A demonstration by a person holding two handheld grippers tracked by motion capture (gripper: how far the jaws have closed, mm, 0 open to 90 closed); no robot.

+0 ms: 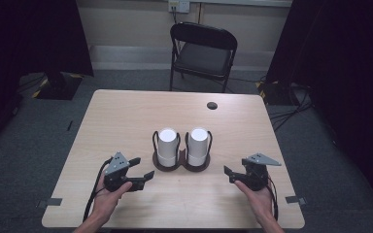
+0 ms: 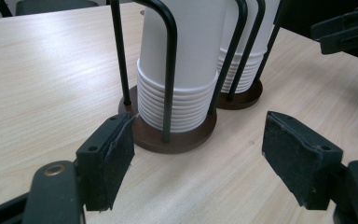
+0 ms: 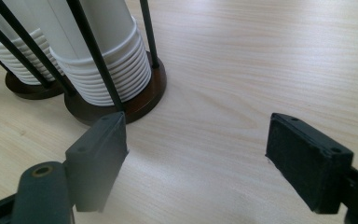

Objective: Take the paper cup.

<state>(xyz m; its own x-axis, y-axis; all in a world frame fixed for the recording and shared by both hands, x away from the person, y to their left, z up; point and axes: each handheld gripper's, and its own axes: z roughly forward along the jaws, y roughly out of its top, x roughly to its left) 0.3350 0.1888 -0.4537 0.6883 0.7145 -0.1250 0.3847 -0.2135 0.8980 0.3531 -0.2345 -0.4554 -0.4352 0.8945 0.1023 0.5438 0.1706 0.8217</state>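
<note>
White cup stacks stand in two dark wire holders mid-tabletop as I bring both tongs near.

My left tongs hover just left of the holders, jaws wide apart and empty, pointed at the nearer stack. My right tongs sit off to the right, jaws also apart, gripping nothing, the near holder's base just beyond one jaw.

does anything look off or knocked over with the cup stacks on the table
Nothing stands out. Both cup stacks, the left stack and the right stack, stand upright inside their wire holders on the table, with no spill or damage visible.
</note>
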